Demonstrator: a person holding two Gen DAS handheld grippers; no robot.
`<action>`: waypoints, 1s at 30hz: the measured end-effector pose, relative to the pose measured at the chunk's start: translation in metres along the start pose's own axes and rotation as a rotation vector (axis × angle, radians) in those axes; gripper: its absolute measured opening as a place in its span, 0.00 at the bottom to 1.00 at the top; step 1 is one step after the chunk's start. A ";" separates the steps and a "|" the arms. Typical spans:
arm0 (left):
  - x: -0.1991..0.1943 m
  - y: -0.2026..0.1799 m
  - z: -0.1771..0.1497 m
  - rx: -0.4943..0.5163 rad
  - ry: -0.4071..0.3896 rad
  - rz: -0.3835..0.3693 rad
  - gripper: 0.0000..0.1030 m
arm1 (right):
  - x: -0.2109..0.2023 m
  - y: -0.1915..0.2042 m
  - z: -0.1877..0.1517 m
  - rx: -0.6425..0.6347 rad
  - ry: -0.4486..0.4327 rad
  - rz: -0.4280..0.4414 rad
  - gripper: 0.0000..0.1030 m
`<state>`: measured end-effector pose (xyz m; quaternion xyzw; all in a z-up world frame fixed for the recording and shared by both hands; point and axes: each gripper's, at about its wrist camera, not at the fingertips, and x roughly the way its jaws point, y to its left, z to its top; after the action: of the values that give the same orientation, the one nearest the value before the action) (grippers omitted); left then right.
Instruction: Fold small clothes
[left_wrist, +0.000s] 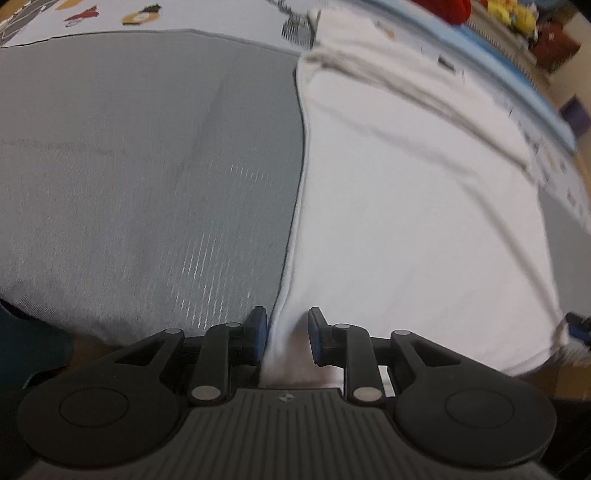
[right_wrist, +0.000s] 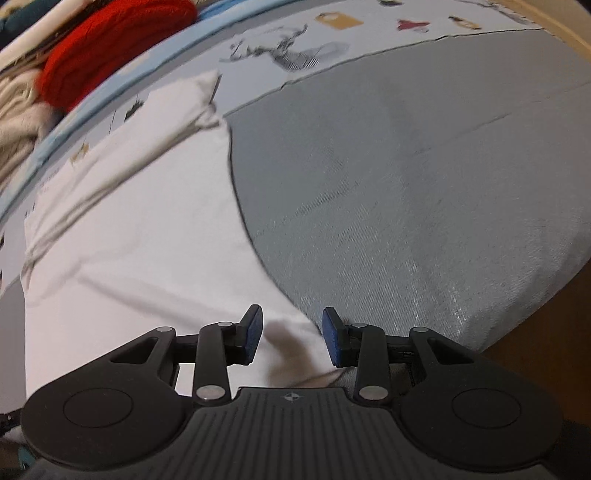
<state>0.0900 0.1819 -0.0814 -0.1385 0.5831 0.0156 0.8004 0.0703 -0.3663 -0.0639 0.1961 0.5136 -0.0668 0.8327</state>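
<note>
On the grey mat (left_wrist: 147, 177), the near corners of a white garment (left_wrist: 406, 206) are straddled, ungripped, by the parted left gripper (left_wrist: 287, 334) and right gripper (right_wrist: 292, 334).

Each of the left tongs (left_wrist: 286, 334) and right tongs (right_wrist: 291, 334) is built of black linkage arms, silver rivets, blue pads and a ribbed grey base.
</note>
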 end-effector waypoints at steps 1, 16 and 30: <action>0.001 0.000 -0.002 0.009 0.001 0.005 0.26 | 0.002 0.000 0.000 -0.003 0.013 0.002 0.37; -0.012 0.018 -0.003 -0.052 -0.030 0.013 0.27 | 0.008 0.000 -0.005 -0.024 0.085 0.023 0.40; -0.006 0.004 -0.008 0.045 -0.033 0.055 0.07 | 0.015 0.015 -0.016 -0.160 0.138 -0.015 0.21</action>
<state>0.0798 0.1845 -0.0784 -0.1041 0.5735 0.0265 0.8121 0.0693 -0.3448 -0.0797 0.1291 0.5750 -0.0181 0.8077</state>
